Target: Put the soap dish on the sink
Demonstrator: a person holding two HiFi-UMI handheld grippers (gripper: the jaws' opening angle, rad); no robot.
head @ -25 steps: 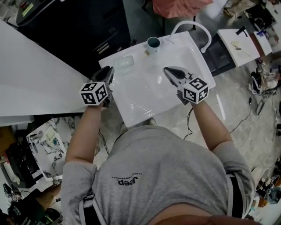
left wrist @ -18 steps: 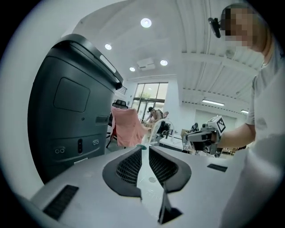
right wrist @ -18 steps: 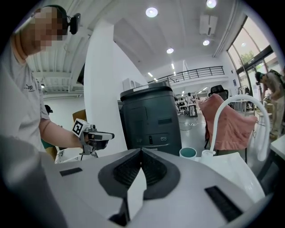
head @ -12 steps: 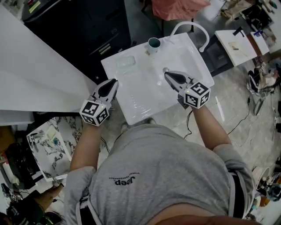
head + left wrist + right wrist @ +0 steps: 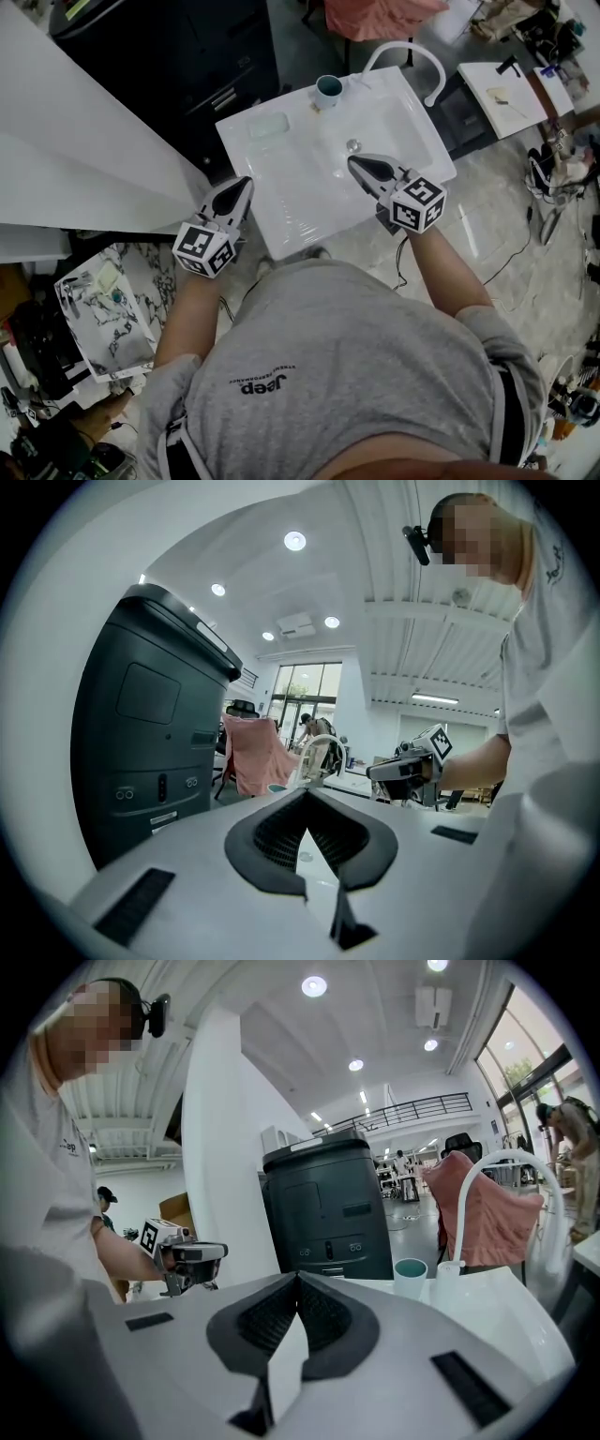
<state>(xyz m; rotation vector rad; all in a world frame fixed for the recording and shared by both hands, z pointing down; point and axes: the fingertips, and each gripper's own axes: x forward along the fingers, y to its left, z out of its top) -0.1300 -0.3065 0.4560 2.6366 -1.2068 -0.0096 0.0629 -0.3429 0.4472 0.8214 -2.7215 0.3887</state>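
Observation:
The pale, see-through soap dish [image 5: 268, 127] lies on the white sink [image 5: 309, 211], at the far left corner of its rim, with nothing touching it. My left gripper [image 5: 244, 181] hangs just off the sink's left near edge, well short of the dish, its jaws shut and empty. My right gripper [image 5: 353, 160] hovers over the basin close to the drain [image 5: 352, 145], also shut with nothing in it. In the left gripper view the closed jaws [image 5: 306, 793] point across the sink toward the right gripper [image 5: 405, 767]. The right gripper view shows its closed jaws [image 5: 298, 1278] and the left gripper [image 5: 184, 1256].
A teal-lined cup [image 5: 328, 91] stands at the sink's back rim beside the white arched faucet [image 5: 405, 54]. A black cabinet [image 5: 187, 56] stands behind the sink, and a white panel [image 5: 75, 159] to its left. A pink-draped chair [image 5: 375, 17] is beyond.
Both grippers have drawn back toward the person. The left one slid from beside the sink's left rim down to its near corner. The soap dish has stayed in place.

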